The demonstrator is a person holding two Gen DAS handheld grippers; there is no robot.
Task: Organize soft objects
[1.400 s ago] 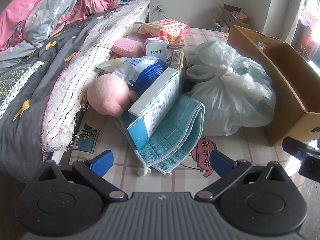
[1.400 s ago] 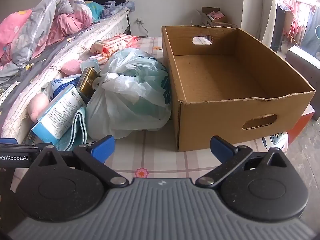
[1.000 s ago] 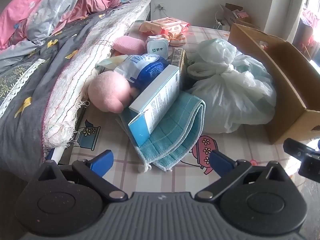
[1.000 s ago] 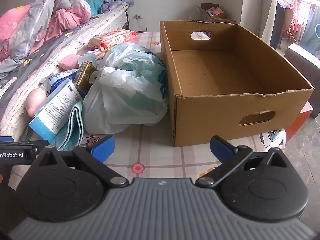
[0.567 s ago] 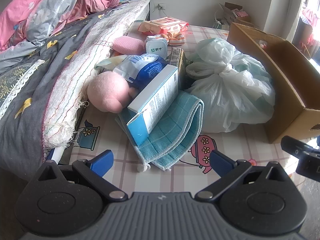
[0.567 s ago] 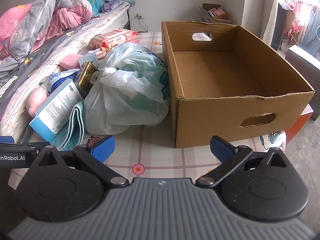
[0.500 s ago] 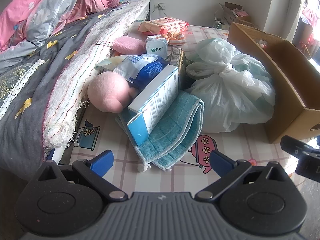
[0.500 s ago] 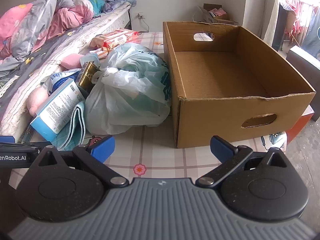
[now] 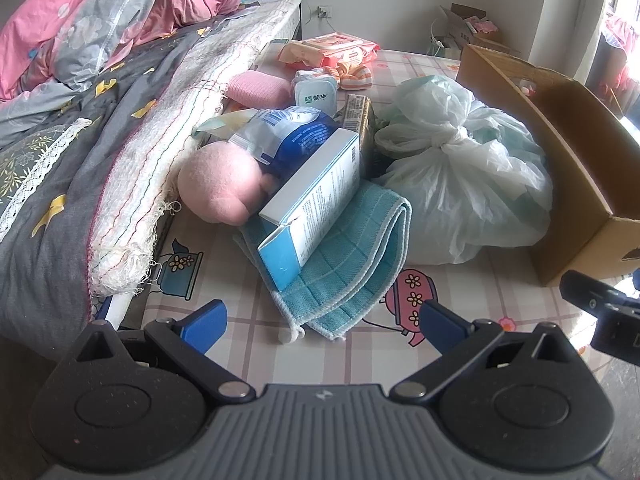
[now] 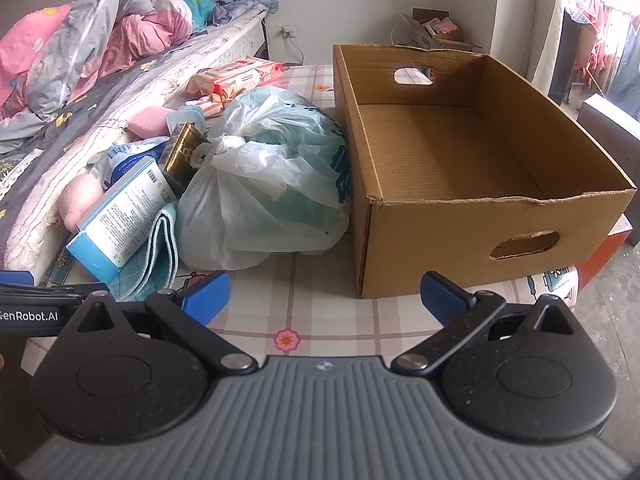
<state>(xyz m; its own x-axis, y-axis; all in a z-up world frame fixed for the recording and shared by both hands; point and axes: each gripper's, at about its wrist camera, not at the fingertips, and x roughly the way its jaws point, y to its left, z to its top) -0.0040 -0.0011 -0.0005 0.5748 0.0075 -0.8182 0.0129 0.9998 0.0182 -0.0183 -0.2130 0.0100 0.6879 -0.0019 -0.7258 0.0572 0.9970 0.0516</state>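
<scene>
A folded teal towel [image 9: 352,256] lies on the patterned table under a blue-white carton [image 9: 316,200]. A pink plush [image 9: 220,184] sits beside them against the bed. A tied white plastic bag [image 9: 464,184] lies to the right, next to an empty cardboard box [image 10: 448,152]. My left gripper [image 9: 320,320] is open and empty just short of the towel. My right gripper [image 10: 324,292] is open and empty in front of the bag [image 10: 264,184] and the box's near wall. The towel [image 10: 160,248] also shows in the right wrist view.
A bed with grey and pink bedding [image 9: 80,100] borders the table on the left. A pink sponge [image 9: 256,88], a small milk carton [image 9: 316,94], wet-wipe packs [image 9: 336,46] and a blue pouch [image 9: 296,132] lie behind the pile. An orange box [image 10: 604,252] stands right of the table.
Both grippers have stayed open with only slight drift of view. Nothing on the table has moved.
</scene>
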